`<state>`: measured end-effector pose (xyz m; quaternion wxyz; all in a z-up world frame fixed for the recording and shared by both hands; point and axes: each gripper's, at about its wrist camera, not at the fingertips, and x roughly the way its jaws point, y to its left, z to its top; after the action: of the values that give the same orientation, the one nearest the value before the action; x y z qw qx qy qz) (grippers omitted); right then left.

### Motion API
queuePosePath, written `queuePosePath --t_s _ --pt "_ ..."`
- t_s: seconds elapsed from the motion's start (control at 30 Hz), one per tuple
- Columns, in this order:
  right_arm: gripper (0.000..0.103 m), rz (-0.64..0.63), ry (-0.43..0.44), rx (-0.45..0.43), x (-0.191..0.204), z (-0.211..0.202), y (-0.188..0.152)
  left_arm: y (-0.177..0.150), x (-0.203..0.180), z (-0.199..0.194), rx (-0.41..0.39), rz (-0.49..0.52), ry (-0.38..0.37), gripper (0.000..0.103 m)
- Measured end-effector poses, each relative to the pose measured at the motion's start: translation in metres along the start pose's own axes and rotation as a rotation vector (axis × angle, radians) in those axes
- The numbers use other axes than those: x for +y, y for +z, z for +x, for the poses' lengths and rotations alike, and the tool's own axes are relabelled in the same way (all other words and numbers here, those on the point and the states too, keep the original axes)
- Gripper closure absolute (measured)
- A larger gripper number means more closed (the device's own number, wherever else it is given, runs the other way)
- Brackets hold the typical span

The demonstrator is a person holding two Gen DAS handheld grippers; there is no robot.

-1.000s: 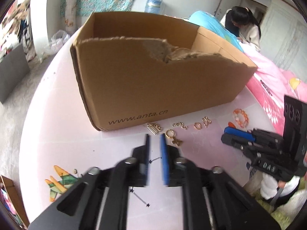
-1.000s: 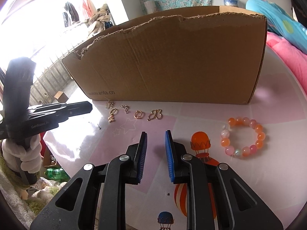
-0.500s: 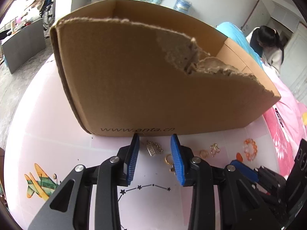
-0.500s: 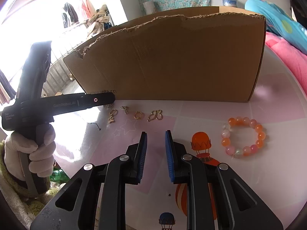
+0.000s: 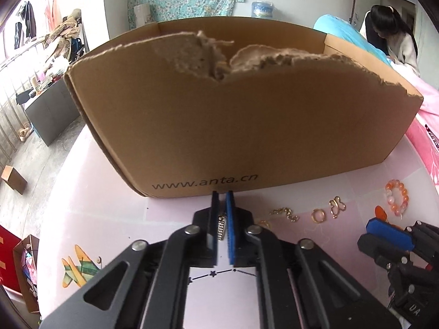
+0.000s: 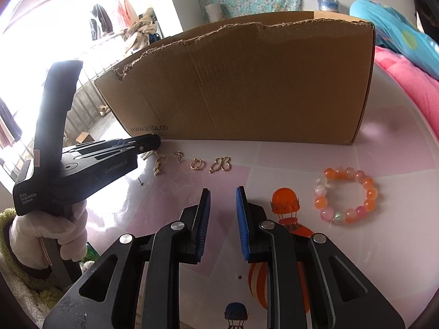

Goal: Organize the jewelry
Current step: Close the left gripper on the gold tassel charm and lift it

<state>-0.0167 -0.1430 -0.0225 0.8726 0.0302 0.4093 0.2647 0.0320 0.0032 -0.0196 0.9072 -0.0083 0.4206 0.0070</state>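
My left gripper [image 5: 222, 195] points down at the foot of the torn cardboard box [image 5: 247, 126]. Its jaws are closing, and the pads press on a small gold ladder-shaped charm [image 5: 221, 226]. To its right on the pink table [image 5: 96, 205] lie a gold chain piece [image 5: 285, 213], a gold ring [image 5: 318, 215], a butterfly pendant [image 5: 337, 205] and an orange bead bracelet [image 5: 396, 201]. My right gripper [image 6: 222, 192] hovers open above the table with nothing between its fingers, nearer than the ring [image 6: 197, 163] and the butterfly pendant [image 6: 221, 164]. The bracelet [image 6: 347, 194] lies to its right.
A gloved hand [image 6: 46, 227] holds the left gripper [image 6: 153, 142] at the box's left corner. A person [image 5: 392, 35] sits at the back right by pink bedding [image 5: 428, 142]. A grey cabinet [image 5: 49, 115] and a small carton [image 5: 13, 182] stand on the floor at left.
My left gripper moved forward to the box's base, opened around the gold charm, then closed on it. The right gripper stayed still.
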Motion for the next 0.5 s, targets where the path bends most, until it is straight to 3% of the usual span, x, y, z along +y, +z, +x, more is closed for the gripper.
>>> queuePosePath --t_s 0.27,0.5 --pt "0.084 0.002 -0.003 -0.002 -0.006 -0.005 -0.002 -0.007 0.036 -0.011 0.023 -0.09 -0.197 0.103" --pt "0.083 -0.007 0.004 -0.043 -0.009 -0.024 0.003 -0.008 0.058 -0.046 -0.056 -0.124 -0.333 0.103"
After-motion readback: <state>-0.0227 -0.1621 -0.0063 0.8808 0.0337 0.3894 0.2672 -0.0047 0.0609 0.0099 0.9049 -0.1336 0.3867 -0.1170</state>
